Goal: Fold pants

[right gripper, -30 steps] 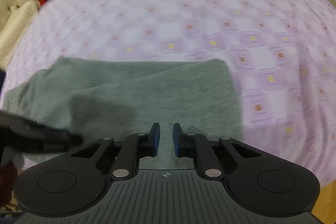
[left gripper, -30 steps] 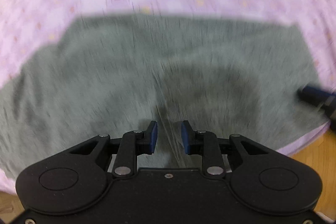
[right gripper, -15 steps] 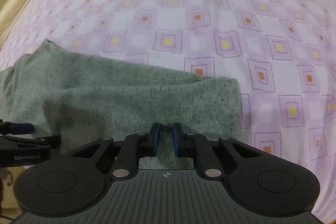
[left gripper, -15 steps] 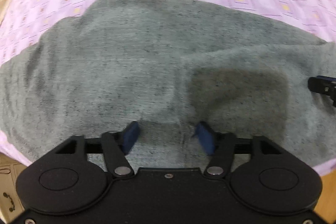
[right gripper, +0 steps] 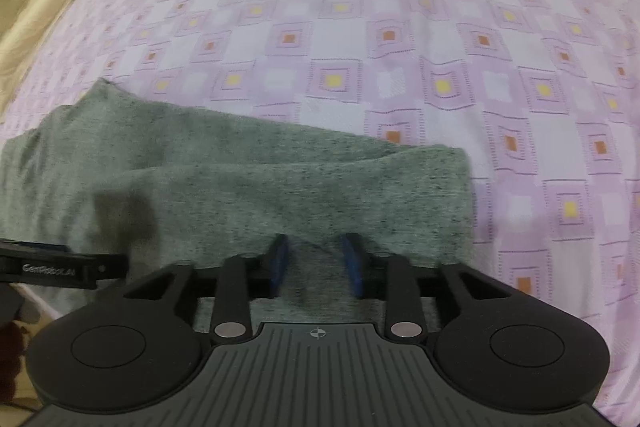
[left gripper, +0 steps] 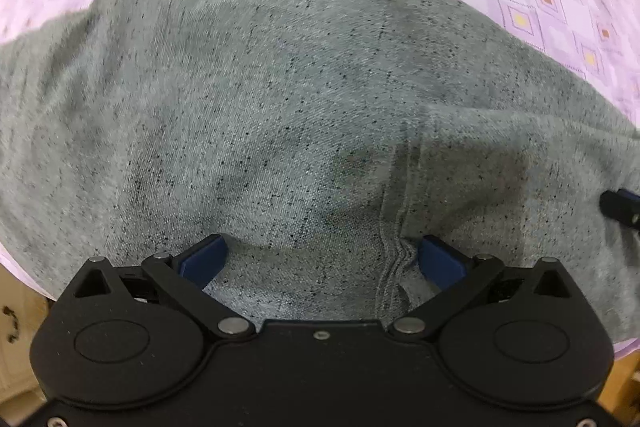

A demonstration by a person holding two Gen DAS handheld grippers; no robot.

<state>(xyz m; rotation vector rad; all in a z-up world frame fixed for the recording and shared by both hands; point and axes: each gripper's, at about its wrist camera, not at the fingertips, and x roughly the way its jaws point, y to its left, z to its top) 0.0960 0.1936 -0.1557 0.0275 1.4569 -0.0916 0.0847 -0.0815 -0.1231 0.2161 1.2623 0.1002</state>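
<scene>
Spreading wide, left gripper (left gripper: 320, 259) just opened above grey pants (left gripper: 280, 107); right gripper (right gripper: 316, 263) also parting, cloth loose between. Lying doubled near bedspread (right gripper: 360, 27) edge, one fold apparently done, more folds likely remaining.
</scene>
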